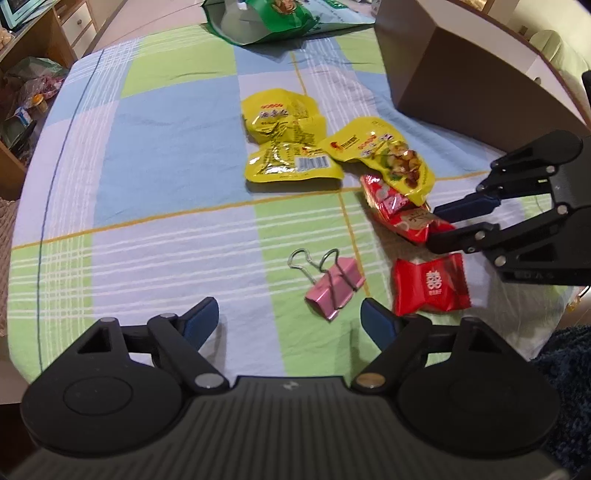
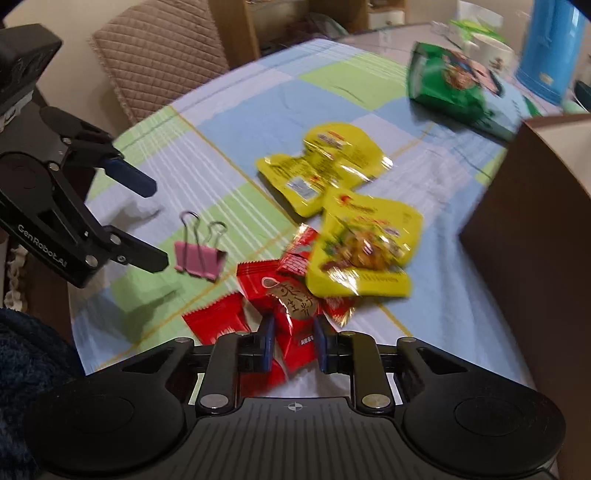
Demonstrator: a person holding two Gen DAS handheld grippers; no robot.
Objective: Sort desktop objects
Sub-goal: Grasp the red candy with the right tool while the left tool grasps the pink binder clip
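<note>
The left gripper [image 1: 288,317] hangs over the near edge of the desk [image 1: 166,147] with its jaws wide and nothing between them; a pink binder clip [image 1: 334,288] lies on the cloth just beyond its right finger. The right gripper [image 2: 293,341] has its jaws narrow, closed on a red candy wrapper [image 2: 291,325] with a round gold label, which shows pinched between the 2 blue pads.

Surface: the desk is covered by a checked cloth [image 1: 177,229] in blue, green and pale lilac squares with yellow and white lines.

Objects on the cloth:
- 2 yellow snack packets, one [image 1: 284,144] lying back-side up with its barcode showing, the other [image 1: 388,155] overlapping the red wrappers.
- 1 more red candy packet [image 1: 430,286] with a white double-happiness mark, lying flat just beside the binder clip.
- 1 green snack bag [image 1: 273,18] at the far edge, its mouth open; contents cannot be told.
- 1 brown cardboard box [image 1: 461,74] at the far right; its inside is not visible.

Room: a quilted beige chair back [image 2: 159,55] stands behind the desk, a wooden drawer unit [image 1: 70,29] lies beyond it, and a blue cylindrical container [image 2: 550,55] stands near the green bag.
</note>
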